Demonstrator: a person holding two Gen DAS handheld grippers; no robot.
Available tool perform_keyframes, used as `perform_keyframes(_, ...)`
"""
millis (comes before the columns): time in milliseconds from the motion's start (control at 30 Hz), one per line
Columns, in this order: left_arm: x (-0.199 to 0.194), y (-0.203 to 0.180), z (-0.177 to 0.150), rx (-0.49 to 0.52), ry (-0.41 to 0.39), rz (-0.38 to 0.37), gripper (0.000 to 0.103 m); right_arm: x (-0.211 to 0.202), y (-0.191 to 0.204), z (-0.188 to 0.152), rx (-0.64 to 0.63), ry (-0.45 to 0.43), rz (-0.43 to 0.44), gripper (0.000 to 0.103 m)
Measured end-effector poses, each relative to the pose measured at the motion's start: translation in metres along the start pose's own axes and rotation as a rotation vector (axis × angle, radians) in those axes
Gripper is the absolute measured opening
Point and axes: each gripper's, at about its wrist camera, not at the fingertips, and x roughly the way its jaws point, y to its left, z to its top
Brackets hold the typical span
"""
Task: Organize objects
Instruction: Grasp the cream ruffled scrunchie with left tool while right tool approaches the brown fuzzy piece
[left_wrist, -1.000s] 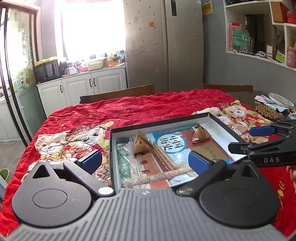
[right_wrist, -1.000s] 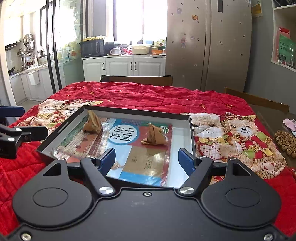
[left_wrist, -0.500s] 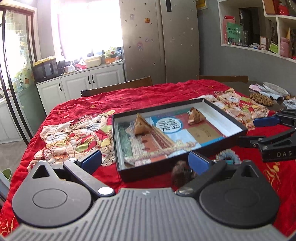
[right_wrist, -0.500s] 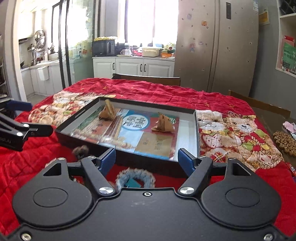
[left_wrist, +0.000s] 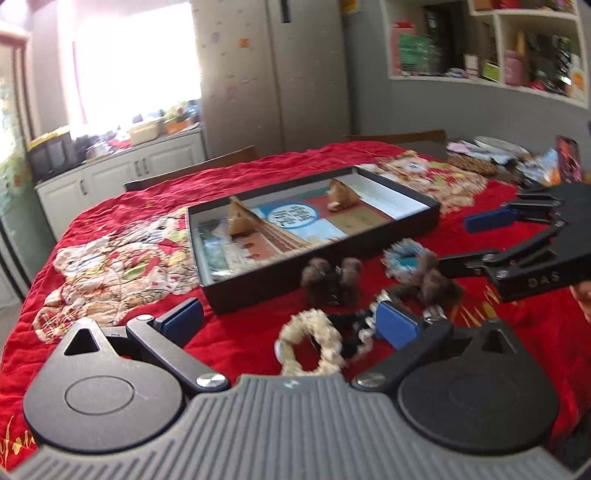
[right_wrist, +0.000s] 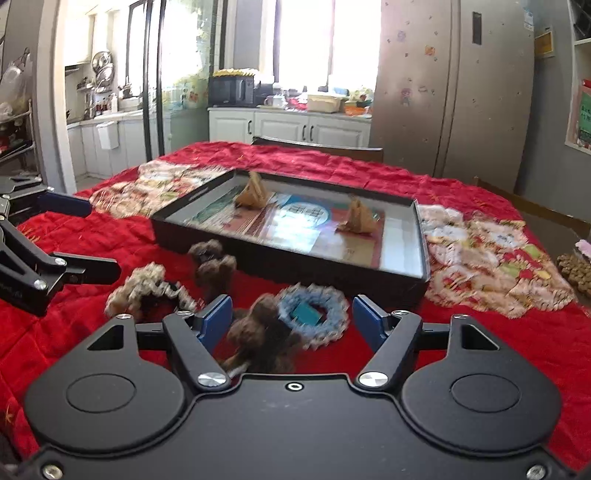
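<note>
A black tray (left_wrist: 251, 290) (right_wrist: 369, 280) sits on the red quilt and holds two brown wrapped triangles (left_wrist: 238, 221) (right_wrist: 360, 219). Fuzzy hair ties lie before it. The cream scrunchie (left_wrist: 310, 347) (right_wrist: 136, 291) lies between the fingers of my left gripper (left_wrist: 290, 325), which is open and untouched by it. A brown fuzzy clip (left_wrist: 330, 282) (right_wrist: 214, 262) stands near the tray wall. My right gripper (right_wrist: 291, 321) (left_wrist: 476, 242) is closing. A blue scrunchie (right_wrist: 314, 314) (left_wrist: 404, 258) and a brown fuzzy piece (right_wrist: 258, 332) lie between its pads, which do not press on them.
The red quilt with bear prints (left_wrist: 110, 258) covers the table. Wooden chair backs (right_wrist: 317, 146) stand at the far edge. Plates and small clutter (left_wrist: 498, 155) crowd the far right corner. A fridge and white cabinets lie beyond.
Both grippers have drawn back from over the tray and sunk lower. The fuzzy hair ties in front of the tray have come into view between the fingers.
</note>
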Motion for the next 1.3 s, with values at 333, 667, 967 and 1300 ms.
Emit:
perform_keyframes(333,0.006,-0.010,-0.021,0.039,0.019,-0.045,0.091,0.014,0.002,-0.014,0.042,0.036,0.024,0.053)
perform_keyframes(667,0.011,-0.020,-0.029,0.098,0.027,-0.043,0.079,0.015,0.009,-0.016,0.017,0.022,0.010,0.051)
perform_keyframes(967,0.017,-0.018,-0.033,0.121,0.049,-0.026,0.057,0.017,0.007,-0.017,0.032,0.033,0.017,0.047)
perform_keyframes(1300,0.023,-0.015,-0.036,0.149,0.072,-0.013,0.030,0.018,0.003,-0.017,0.053,0.041,0.021,0.045)
